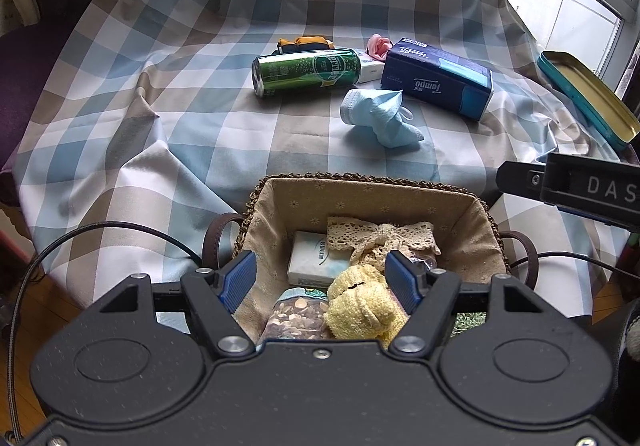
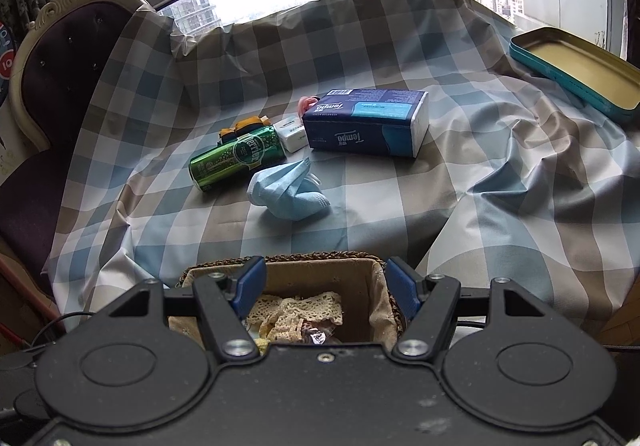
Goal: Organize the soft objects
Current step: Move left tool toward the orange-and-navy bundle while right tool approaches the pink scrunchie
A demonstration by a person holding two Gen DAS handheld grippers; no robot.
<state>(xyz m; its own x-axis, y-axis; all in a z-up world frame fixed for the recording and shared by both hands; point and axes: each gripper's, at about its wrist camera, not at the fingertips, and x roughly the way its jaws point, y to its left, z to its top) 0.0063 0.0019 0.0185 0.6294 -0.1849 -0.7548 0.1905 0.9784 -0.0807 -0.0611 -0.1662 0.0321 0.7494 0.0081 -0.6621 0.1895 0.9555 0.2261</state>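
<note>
Both grippers, left gripper (image 1: 322,278) and right gripper (image 2: 326,288), hover spread and empty over the basket (image 1: 372,181); approach the crumpled face mask (image 1: 380,113) from above and pinch its bunched middle.

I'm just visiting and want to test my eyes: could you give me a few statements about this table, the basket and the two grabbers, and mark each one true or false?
1. The green can lies on its side. True.
2. The blue face mask is inside the basket. False: it lies crumpled on the checked cloth, beyond the basket.
3. The left gripper holds the yellow knitted thing. False: its fingers stand apart above the basket, gripping nothing.
4. The blue tissue pack lies on the cloth. True.
5. The teal tin is open and looks empty. True.
6. The right gripper is clamped shut. False: it is open and empty.
</note>
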